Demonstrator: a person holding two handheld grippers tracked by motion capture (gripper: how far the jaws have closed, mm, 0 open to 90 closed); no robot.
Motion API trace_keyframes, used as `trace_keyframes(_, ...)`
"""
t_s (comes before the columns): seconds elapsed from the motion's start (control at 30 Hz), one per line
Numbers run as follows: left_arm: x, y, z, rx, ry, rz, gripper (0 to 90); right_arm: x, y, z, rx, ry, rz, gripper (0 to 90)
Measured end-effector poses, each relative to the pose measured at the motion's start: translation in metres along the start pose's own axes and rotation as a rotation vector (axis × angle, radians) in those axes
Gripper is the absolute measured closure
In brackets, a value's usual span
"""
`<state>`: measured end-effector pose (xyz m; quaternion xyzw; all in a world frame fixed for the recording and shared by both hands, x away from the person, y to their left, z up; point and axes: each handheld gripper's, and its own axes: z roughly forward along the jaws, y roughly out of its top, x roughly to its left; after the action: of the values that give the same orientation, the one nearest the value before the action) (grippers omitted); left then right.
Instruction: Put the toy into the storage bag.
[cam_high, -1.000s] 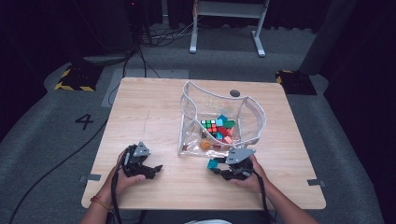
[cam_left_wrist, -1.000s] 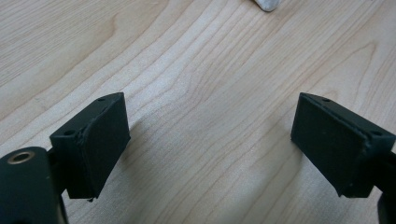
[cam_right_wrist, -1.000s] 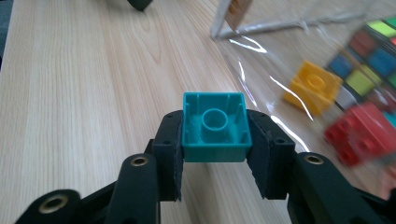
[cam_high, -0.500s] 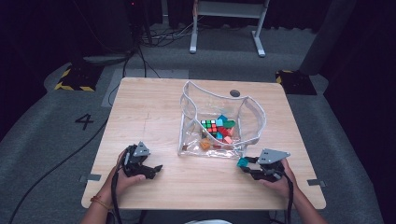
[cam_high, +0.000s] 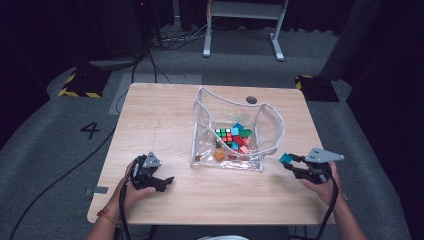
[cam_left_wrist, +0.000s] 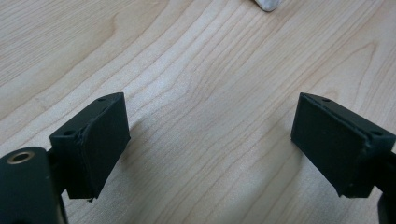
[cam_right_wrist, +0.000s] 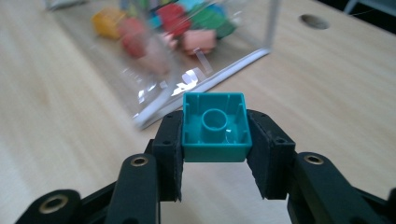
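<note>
Right gripper view: right gripper (cam_right_wrist: 215, 154) clamps 1 teal brick (cam_right_wrist: 215, 127) near clear bag (cam_high: 235, 131) w/ bare table (cam_high: 160, 115) around; left gripper (cam_left_wrist: 212, 140) jaws wide, empty.

Two hand-held black grippers, person's forearms bare.

Left gripper (cam_high: 167, 181): black body, small grey three-cornered plate on top, black cable trailing toward the bottom edge of the high view; in the left gripper view, two blocky black jaws faced with matt rubbery pads (cam_left_wrist: 100, 144), small screw holes along their upper edges, a brass-coloured rivet at lower left. Right gripper (cam_high: 286, 160): black linkage arms, larger grey three-cornered plate, black cable running along the forearm; brass-coloured pivot rivets on each arm in the right gripper view, screw holes in the jaw blocks. Left wrist (cam_high: 106, 216): thin orange-red band. No sleeves in view.
</note>
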<state>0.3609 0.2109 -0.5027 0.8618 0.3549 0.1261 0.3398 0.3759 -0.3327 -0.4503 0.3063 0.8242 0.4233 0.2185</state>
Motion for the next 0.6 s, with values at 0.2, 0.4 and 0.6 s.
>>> trace_keyframes(0.2,0.000,0.000,0.000,0.001,-0.002,0.000,11.6,-0.032,0.022,-0.007,-0.052,-0.057,0.037,59.4)
trace_keyframes(0.4,0.000,0.000,0.000,0.002,0.000,0.003,11.6,-0.051,0.056,-0.019,-0.094,-0.116,0.020,59.4)
trace_keyframes(0.6,0.000,0.000,0.000,0.001,-0.002,0.000,11.6,-0.064,0.086,-0.025,-0.137,-0.120,0.013,59.4)
